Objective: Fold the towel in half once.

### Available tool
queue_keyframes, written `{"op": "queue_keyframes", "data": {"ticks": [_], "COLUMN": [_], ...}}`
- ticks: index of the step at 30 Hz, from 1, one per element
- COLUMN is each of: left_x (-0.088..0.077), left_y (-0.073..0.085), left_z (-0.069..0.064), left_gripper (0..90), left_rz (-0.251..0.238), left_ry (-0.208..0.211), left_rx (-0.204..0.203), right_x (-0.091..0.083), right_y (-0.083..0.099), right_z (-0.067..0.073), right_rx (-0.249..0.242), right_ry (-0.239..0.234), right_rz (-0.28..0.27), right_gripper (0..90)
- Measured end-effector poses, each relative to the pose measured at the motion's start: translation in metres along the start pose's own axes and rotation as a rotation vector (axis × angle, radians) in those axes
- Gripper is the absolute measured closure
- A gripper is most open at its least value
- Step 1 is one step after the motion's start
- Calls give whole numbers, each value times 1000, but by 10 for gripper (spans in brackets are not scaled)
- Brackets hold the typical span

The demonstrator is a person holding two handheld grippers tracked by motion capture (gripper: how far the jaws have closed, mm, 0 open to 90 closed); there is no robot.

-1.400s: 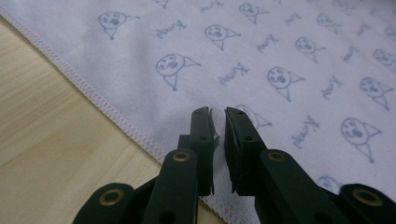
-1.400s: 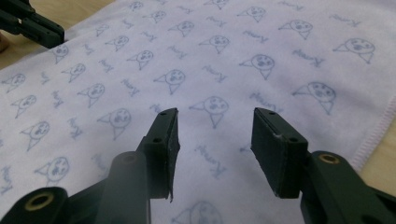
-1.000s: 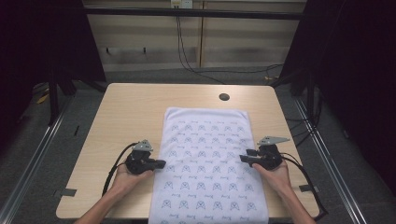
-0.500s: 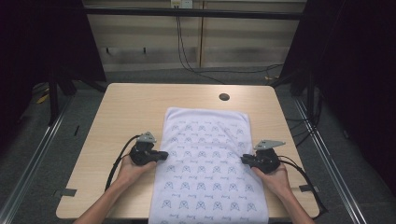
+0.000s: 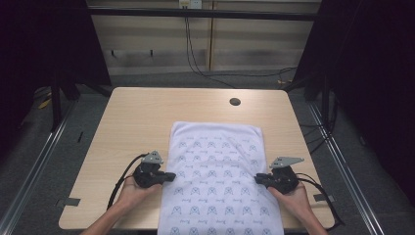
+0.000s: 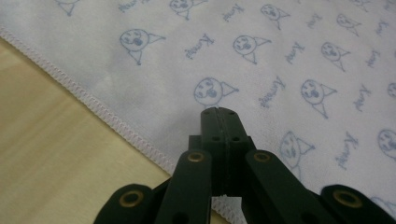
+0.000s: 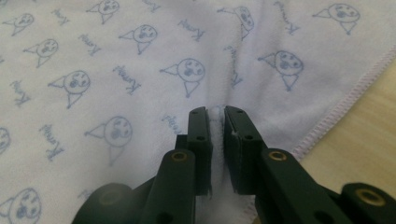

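A white towel (image 5: 215, 166) printed with small blue faces lies flat on the wooden table (image 5: 137, 117), and its near end hangs over the front edge. My left gripper (image 5: 171, 176) sits at the towel's left hem. In the left gripper view its jaws (image 6: 218, 112) are pressed together, with a bit of the towel's (image 6: 261, 56) hem caught between them. My right gripper (image 5: 258, 177) is at the right hem. Its jaws (image 7: 215, 112) have just been closing and now pinch a raised fold of the towel (image 7: 116, 70).
A dark round hole (image 5: 235, 102) sits in the tabletop beyond the towel. Bare wood lies to the left (image 6: 46, 154) and right (image 7: 369, 140) of the cloth. Black cables trail from both grippers toward the front corners. Metal frame rails run along both sides of the table.
Both hands have drawn back toward the near edge. The right jaws have shut on a fold of the towel, whose far edge has slid slightly nearer.
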State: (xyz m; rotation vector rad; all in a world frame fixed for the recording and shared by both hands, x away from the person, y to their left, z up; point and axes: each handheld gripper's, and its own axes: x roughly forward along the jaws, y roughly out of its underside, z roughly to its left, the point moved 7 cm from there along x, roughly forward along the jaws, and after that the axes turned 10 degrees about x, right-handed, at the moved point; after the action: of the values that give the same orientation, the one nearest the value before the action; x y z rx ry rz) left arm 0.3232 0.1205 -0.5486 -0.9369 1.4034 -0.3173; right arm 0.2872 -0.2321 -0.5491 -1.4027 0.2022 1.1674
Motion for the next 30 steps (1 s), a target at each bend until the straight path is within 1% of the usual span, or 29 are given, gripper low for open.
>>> {"op": "queue_keyframes", "data": {"ticks": [1,2,3,4,5,6,8,9,10,12,13,14,15,16,18,19,20,22,23,24,26,27,28,29,30], "left_x": [-2,-4,-5,-7,-8,-10,-14,-16,-17,-20,-21,-22,-25,-26,-29,-32,-33,-35,-35,-34,-29,-28,-26,-25,-24], "left_y": [2,4,5,8,9,11,15,19,20,23,24,24,23,21,17,11,8,1,-3,-5,-9,-10,-11,-14,-18], "left_z": [-4,-8,-12,-15,-17,-20,-28,-34,-39,-47,-51,-55,-56,-56,-51,-45,-42,-32,-29,-25,-17,-12,-7,0,10], "left_gripper": [900,900,900,900,900,900,900,900,900,900,900,883,851,821,764,731,708,665,633,597,514,495,484,464,464], "left_rz": [6,5,5,17,11,19,23,31,31,50,52,48,43,33,9,-29,-45,-47,-61,-56,-47,-36,-26,-29,-35], "left_ry": [28,34,48,50,54,68,96,130,146,163,169,173,189,188,180,180,170,125,153,143,109,90,70,53,31], "left_rx": [-16,-20,-20,-17,-15,-22,-20,-36,-39,-10,-3,6,5,2,-9,-27,-29,-22,-32,-29,-17,-17,-16,-16,-29], "right_x": [-2,-3,-5,-6,-8,-10,-14,-16,-19,-23,-25,-27,-28,-28,-31,-32,-34,-35,-34,-31,-28,-25,-23,-22,-20], "right_y": [2,4,6,8,11,14,21,24,28,32,35,36,37,37,31,28,21,11,6,0,-8,-14,-18,-22,-28], "right_z": [2,4,6,7,9,12,21,25,29,33,35,36,37,39,37,35,30,23,18,11,2,-5,-8,-12,-17], "right_rx": [-7,-29,-39,-29,-19,-9,-8,-8,-15,-7,-4,-6,-7,-10,-12,0,15,18,17,20,9,10,9,11,19], "right_ry": [-3,2,-8,-18,-28,-39,-51,-55,-51,-57,-56,-53,-48,-50,-45,-43,-42,-44,-32,-17,-6,10,16,18,17], "right_rz": [8,10,18,21,24,28,50,58,72,87,95,96,99,94,55,37,3,-28,-40,-46,-60,-61,-55,-59,-71], "right_gripper": [822,822,827,835,839,842,844,843,842,840,836,823,789,749,679,645,626,609,590,585,577,569,566,560,552]}}
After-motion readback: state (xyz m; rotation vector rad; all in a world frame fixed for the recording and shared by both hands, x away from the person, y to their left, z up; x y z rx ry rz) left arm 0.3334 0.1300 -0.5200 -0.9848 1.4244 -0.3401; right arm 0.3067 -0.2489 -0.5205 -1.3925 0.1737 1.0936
